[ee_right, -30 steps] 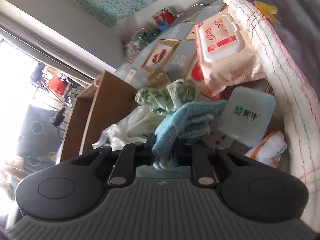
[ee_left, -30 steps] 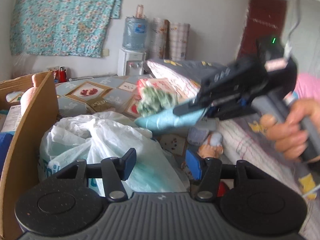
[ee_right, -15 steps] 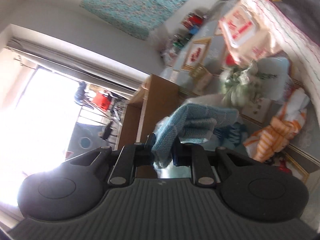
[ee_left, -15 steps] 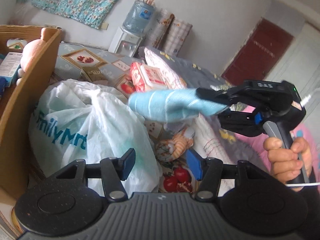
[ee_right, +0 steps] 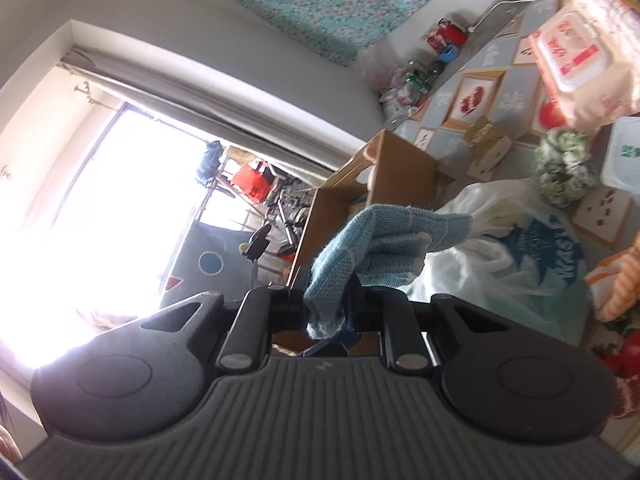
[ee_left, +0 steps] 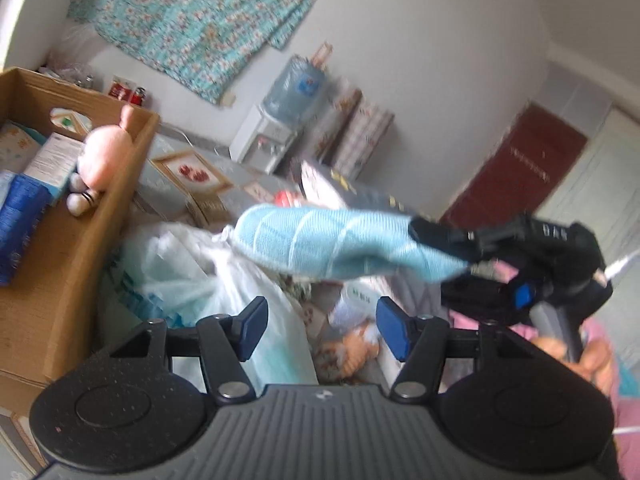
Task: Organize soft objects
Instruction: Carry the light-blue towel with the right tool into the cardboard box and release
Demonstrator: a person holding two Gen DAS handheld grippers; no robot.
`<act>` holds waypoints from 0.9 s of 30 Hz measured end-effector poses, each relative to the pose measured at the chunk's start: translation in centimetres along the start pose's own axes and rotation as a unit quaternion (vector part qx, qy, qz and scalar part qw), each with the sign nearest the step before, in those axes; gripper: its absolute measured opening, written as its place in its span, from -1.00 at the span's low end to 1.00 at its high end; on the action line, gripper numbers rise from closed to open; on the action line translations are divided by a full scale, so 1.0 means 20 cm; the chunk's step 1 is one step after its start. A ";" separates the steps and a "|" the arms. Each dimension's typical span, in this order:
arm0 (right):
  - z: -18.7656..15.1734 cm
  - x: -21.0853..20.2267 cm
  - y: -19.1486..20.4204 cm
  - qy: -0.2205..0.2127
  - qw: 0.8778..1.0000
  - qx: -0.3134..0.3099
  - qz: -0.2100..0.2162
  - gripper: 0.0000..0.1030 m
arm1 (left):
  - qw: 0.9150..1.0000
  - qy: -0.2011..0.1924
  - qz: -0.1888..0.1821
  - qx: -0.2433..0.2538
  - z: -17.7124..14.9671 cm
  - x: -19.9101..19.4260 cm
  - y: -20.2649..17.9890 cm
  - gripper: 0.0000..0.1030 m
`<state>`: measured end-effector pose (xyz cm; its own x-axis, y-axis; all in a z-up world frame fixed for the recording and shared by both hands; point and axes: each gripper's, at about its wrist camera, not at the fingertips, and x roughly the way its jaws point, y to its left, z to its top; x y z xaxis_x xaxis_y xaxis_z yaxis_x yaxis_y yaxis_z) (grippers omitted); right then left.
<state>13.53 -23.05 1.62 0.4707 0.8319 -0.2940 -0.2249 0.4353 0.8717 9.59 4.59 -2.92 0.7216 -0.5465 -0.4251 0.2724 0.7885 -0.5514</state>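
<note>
Right wrist view: blue knitted cloth [ee_right: 384, 244] pinched in the right gripper [ee_right: 326, 308].
It hangs above the white plastic bag [ee_left: 224, 280]; the left gripper [ee_left: 318, 328], jaws just widening, holds nothing.

One blue cloth [ee_left: 336, 240] — one cardboard box [ee_left: 76, 248], one plastic bag [ee_left: 224, 292], one pink plush toy [ee_left: 106, 152].

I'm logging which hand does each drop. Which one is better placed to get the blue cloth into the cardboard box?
Right, most likely. The right gripper is already shut on the blue cloth, and the cardboard box lies ahead of it. The left gripper has open, empty jaws that have just been opening.
</note>
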 end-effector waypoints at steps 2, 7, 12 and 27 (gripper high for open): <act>-0.01 0.06 0.05 0.009 1.000 -0.010 0.008 -0.71 | 0.999 -0.010 -0.016 -0.037 0.04 -0.06 0.07 0.29; -0.01 0.26 0.18 0.032 0.999 -0.026 0.031 -0.71 | 0.986 -0.046 -0.038 -0.153 0.13 -0.25 0.29 0.37; -0.01 0.56 0.31 0.053 0.997 -0.042 0.033 -0.71 | 0.979 -0.112 0.037 -0.166 0.20 -0.47 0.43 0.37; -0.27 1.48 0.46 0.106 0.941 -0.221 -0.232 -0.03 | 0.959 -0.139 0.143 -0.201 0.16 -0.77 0.80 0.37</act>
<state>20.72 7.42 -1.29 0.4358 0.5464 -0.7152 -0.3924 0.8305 0.3953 4.92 26.49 -2.96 0.8873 -0.1843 -0.4228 -0.1886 0.6917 -0.6971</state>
